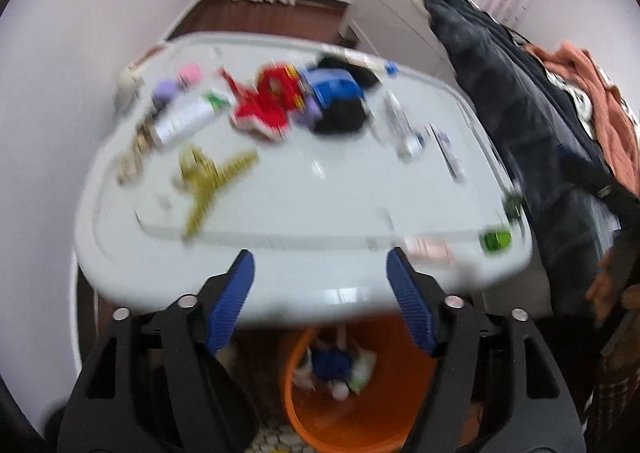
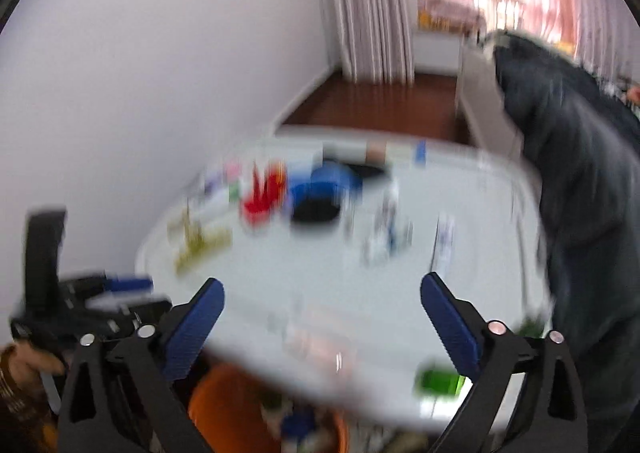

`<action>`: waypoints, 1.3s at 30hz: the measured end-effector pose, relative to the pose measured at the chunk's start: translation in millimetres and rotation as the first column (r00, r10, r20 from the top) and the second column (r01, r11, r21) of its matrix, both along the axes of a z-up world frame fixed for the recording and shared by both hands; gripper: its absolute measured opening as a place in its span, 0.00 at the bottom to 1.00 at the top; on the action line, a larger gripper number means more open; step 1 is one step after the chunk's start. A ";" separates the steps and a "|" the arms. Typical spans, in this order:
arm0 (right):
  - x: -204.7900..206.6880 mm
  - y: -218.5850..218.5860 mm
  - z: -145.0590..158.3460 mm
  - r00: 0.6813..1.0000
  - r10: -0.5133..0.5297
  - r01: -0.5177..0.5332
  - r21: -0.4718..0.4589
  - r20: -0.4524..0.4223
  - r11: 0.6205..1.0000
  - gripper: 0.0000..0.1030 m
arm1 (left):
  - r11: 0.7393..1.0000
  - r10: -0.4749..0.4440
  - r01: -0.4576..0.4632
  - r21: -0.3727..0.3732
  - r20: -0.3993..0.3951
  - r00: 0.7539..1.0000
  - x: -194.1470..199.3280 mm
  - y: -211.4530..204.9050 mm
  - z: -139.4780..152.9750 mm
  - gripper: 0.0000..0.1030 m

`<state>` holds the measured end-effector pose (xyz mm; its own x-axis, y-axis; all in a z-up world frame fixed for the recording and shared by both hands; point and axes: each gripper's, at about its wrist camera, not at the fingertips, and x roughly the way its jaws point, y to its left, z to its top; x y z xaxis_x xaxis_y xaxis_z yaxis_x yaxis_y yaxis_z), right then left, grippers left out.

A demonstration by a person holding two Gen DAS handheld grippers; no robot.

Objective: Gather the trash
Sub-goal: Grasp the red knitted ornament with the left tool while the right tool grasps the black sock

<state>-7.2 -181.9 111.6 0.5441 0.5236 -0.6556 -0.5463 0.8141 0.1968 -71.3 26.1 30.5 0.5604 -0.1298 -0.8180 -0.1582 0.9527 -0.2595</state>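
Both the left hand-held gripper (image 1: 320, 273) and the right hand-held gripper (image 2: 322, 307) were released and empty above the orange bin (image 1: 320, 429). Remaining trash (image 1: 496, 241) lay on the bench (image 1: 320, 205); approach slowly, grasp one piece.

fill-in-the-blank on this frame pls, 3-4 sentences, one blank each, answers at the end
1. The bin under the near edge of the white table is ____ in colour.
2. The left gripper has ____ between its blue fingers.
3. The right gripper stands wide ____.
4. The jagged toy lying apart, near the table's left side, is ____; the one behind it is red.

Missing words: orange; nothing; open; yellow
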 end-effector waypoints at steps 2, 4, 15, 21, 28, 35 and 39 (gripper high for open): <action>22.3 3.3 11.0 0.999 -0.015 0.014 0.036 0.044 0.999 0.95 | 0.999 0.041 -0.042 0.020 0.021 0.999 23.3 10.9 8.6 0.72; 31.9 0.2 10.9 0.996 -0.042 0.036 0.070 0.076 0.997 0.95 | 0.996 0.079 -0.080 0.041 0.030 0.996 51.4 21.8 10.8 0.72; 58.0 -21.5 -35.4 0.988 -0.136 0.142 0.095 -0.068 0.985 0.95 | 0.968 0.184 -0.160 0.191 -0.117 0.976 198.1 51.6 -51.2 0.73; 56.7 -24.6 -34.8 0.990 -0.126 0.130 0.079 -0.062 0.988 0.95 | 0.965 0.179 -0.146 0.217 -0.138 0.974 230.2 55.3 -81.4 0.74; 52.5 -17.8 -32.0 0.992 -0.119 0.121 0.051 -0.039 0.991 0.95 | 0.983 0.115 -0.112 0.145 -0.006 0.993 199.0 41.6 -44.5 0.20; 52.3 -8.0 -34.7 0.993 -0.104 0.107 0.057 -0.050 0.993 0.95 | 0.989 0.100 -0.117 0.087 0.181 0.978 137.9 40.3 14.9 0.20; 52.6 -1.3 -37.4 0.994 -0.102 0.104 0.042 -0.043 0.994 0.95 | 0.992 0.100 -0.116 0.054 0.238 0.966 109.4 40.3 29.8 0.20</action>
<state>45.4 -183.2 74.2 0.5698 0.4949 -0.6560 -0.4510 0.8557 0.2538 38.1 66.4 60.3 0.7454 -0.0072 -0.6666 -0.2033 0.9499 -0.2375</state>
